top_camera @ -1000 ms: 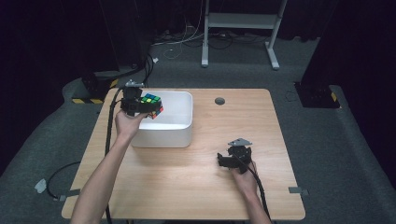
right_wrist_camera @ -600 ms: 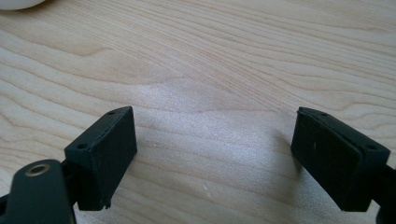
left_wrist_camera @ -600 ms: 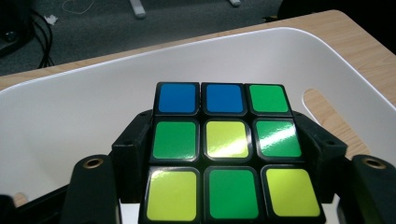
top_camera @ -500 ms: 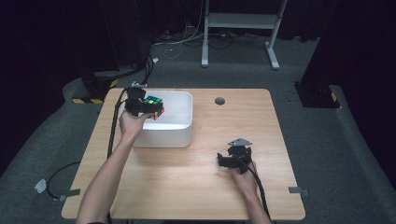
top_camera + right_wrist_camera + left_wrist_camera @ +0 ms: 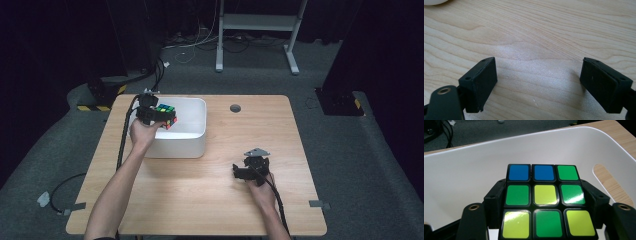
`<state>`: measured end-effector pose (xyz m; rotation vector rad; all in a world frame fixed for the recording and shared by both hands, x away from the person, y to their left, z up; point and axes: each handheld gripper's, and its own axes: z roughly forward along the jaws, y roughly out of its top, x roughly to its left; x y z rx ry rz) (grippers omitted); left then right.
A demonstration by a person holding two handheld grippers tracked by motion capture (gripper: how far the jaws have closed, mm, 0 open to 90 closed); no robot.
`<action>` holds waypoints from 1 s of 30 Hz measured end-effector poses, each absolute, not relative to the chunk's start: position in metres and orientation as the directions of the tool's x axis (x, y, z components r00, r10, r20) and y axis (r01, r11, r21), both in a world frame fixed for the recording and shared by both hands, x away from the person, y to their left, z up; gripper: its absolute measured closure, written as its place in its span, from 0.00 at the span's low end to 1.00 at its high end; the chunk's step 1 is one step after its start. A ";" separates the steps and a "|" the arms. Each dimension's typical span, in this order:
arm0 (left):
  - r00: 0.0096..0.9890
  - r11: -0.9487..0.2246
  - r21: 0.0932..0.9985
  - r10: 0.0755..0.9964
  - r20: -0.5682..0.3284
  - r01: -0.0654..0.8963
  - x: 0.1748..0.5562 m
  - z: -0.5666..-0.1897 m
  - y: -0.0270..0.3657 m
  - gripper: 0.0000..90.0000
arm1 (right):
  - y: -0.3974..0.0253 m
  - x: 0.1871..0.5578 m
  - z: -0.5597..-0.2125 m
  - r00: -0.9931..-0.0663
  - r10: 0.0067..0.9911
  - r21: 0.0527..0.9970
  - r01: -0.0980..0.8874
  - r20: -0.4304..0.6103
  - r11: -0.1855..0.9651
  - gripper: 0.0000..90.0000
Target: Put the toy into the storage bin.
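Note:
A Rubik's cube (image 5: 165, 114) with blue, green and yellow top stickers (image 5: 545, 197) hangs over the left part of a white bin (image 5: 192, 145). My left gripper (image 5: 152, 116) is shut on the cube, one jaw pressed against each side of it. The bin's inner wall (image 5: 461, 177) and a handle slot (image 5: 611, 185) lie behind the cube in the left gripper view. My right gripper (image 5: 248, 172) rests low over the wooden table (image 5: 200, 200) right of centre, open, with bare wood (image 5: 539, 70) between its jaws.
A round hole (image 5: 235, 108) sits in the tabletop near the far edge. Cables (image 5: 122, 140) trail from the left gripper off the table's left side. A metal stand (image 5: 255, 30) and black equipment stand on the floor beyond the table.
The left gripper has carried the cube slightly right and down over the bin. The right gripper has stayed in place.

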<state>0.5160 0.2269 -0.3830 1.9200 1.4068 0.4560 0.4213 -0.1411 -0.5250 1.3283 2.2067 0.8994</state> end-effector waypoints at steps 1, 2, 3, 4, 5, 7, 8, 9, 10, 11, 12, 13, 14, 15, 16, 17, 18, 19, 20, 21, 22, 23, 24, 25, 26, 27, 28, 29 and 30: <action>0.346 -0.163 0.710 0.931 -0.119 0.685 0.516 -0.383 0.227 0.37 | -0.141 0.421 -0.525 -0.461 0.887 0.706 0.623 -0.016 0.337 0.16; 0.346 -0.163 0.710 0.931 -0.119 0.685 0.516 -0.383 0.227 0.37 | -0.141 0.421 -0.525 -0.461 0.887 0.706 0.623 -0.016 0.337 0.16; 0.345 -0.163 0.709 0.931 -0.120 0.686 0.516 -0.383 0.227 0.37 | -0.141 0.421 -0.525 -0.461 0.887 0.706 0.623 -0.016 0.337 0.16; 0.344 -0.164 0.705 0.931 -0.120 0.690 0.517 -0.383 0.227 0.37 | -0.141 0.421 -0.525 -0.461 0.887 0.706 0.623 -0.016 0.337 0.16; 0.344 -0.165 0.704 0.931 -0.120 0.691 0.517 -0.383 0.227 0.36 | -0.141 0.421 -0.525 -0.462 0.887 0.706 0.622 -0.017 0.338 0.16; 0.344 -0.164 0.703 0.931 -0.120 0.692 0.517 -0.383 0.227 0.36 | -0.141 0.421 -0.525 -0.461 0.887 0.706 0.623 -0.016 0.337 0.16; 0.343 -0.164 0.702 0.932 -0.120 0.693 0.517 -0.384 0.227 0.36 | -0.141 0.421 -0.525 -0.461 0.887 0.706 0.623 -0.016 0.337 0.16; 0.343 -0.165 0.702 0.932 -0.120 0.693 0.517 -0.384 0.227 0.36 | -0.141 0.421 -0.525 -0.461 0.887 0.706 0.623 -0.016 0.337 0.16; 0.343 -0.165 0.702 0.932 -0.120 0.693 0.517 -0.384 0.227 0.36 | -0.141 0.421 -0.525 -0.461 0.887 0.706 0.623 -0.016 0.337 0.16; 0.344 -0.168 0.700 0.931 -0.119 0.695 0.517 -0.384 0.227 0.37 | -0.141 0.421 -0.525 -0.461 0.887 0.706 0.622 -0.017 0.337 0.16; 0.344 -0.168 0.700 0.931 -0.119 0.695 0.517 -0.384 0.227 0.37 | -0.141 0.421 -0.525 -0.461 0.887 0.706 0.622 -0.017 0.337 0.16; 0.345 -0.169 0.699 0.931 -0.117 0.695 0.517 -0.384 0.227 0.37 | -0.141 0.421 -0.525 -0.461 0.887 0.706 0.623 -0.016 0.337 0.16; 0.346 -0.171 0.699 0.931 -0.116 0.695 0.517 -0.383 0.227 0.37 | -0.141 0.421 -0.525 -0.461 0.887 0.706 0.623 -0.016 0.337 0.16; 0.346 -0.175 0.699 0.932 -0.109 0.693 0.516 -0.383 0.226 0.37 | -0.141 0.421 -0.525 -0.461 0.887 0.706 0.623 -0.017 0.337 0.16; 0.346 -0.178 0.700 0.932 -0.105 0.691 0.516 -0.383 0.226 0.37 | -0.141 0.421 -0.525 -0.461 0.887 0.706 0.623 -0.017 0.337 0.16; 0.346 -0.177 0.702 0.932 -0.105 0.690 0.515 -0.382 0.227 0.37 | -0.141 0.421 -0.525 -0.461 0.887 0.706 0.623 -0.017 0.337 0.16; 0.346 -0.180 0.702 0.933 -0.100 0.689 0.514 -0.381 0.227 0.37 | -0.141 0.421 -0.525 -0.461 0.887 0.706 0.623 -0.017 0.337 0.16; 0.346 -0.180 0.702 0.933 -0.100 0.689 0.514 -0.381 0.227 0.37 | -0.141 0.421 -0.525 -0.461 0.887 0.706 0.623 -0.017 0.337 0.16; 0.345 -0.180 0.703 0.933 -0.099 0.688 0.513 -0.381 0.228 0.37 | -0.141 0.421 -0.525 -0.461 0.887 0.706 0.623 -0.017 0.337 0.16; 0.346 -0.181 0.704 0.933 -0.098 0.687 0.513 -0.380 0.228 0.37 | -0.141 0.421 -0.525 -0.461 0.887 0.706 0.623 -0.017 0.337 0.16; 0.348 -0.180 0.704 0.932 -0.101 0.687 0.512 -0.380 0.228 0.37 | -0.141 0.421 -0.525 -0.461 0.887 0.706 0.623 -0.017 0.337 0.16; 0.349 -0.182 0.703 0.932 -0.100 0.688 0.512 -0.380 0.228 0.37 | -0.141 0.421 -0.525 -0.461 0.887 0.706 0.623 -0.016 0.337 0.16; 0.349 -0.182 0.703 0.932 -0.100 0.688 0.512 -0.380 0.228 0.37 | -0.141 0.421 -0.525 -0.461 0.887 0.706 0.623 -0.016 0.337 0.16; 0.350 -0.183 0.702 0.931 -0.101 0.688 0.512 -0.380 0.227 0.37 | -0.141 0.421 -0.525 -0.460 0.888 0.706 0.624 -0.015 0.336 0.16; 0.351 -0.185 0.702 0.931 -0.098 0.688 0.511 -0.380 0.227 0.37 | -0.141 0.421 -0.525 -0.460 0.888 0.706 0.624 -0.015 0.336 0.16; 0.355 -0.189 0.701 0.930 -0.097 0.688 0.511 -0.380 0.226 0.37 | -0.141 0.421 -0.525 -0.460 0.888 0.706 0.624 -0.015 0.336 0.16; 0.357 -0.191 0.701 0.929 -0.097 0.687 0.511 -0.380 0.226 0.37 | -0.141 0.421 -0.525 -0.461 0.887 0.706 0.623 -0.017 0.337 0.16; 0.359 -0.194 0.700 0.929 -0.094 0.687 0.510 -0.380 0.225 0.37 | -0.141 0.421 -0.525 -0.461 0.887 0.706 0.623 -0.017 0.337 0.16; 0.357 -0.189 0.704 0.929 -0.098 0.684 0.509 -0.380 0.225 0.37 | -0.141 0.421 -0.525 -0.461 0.887 0.706 0.623 -0.016 0.337 0.16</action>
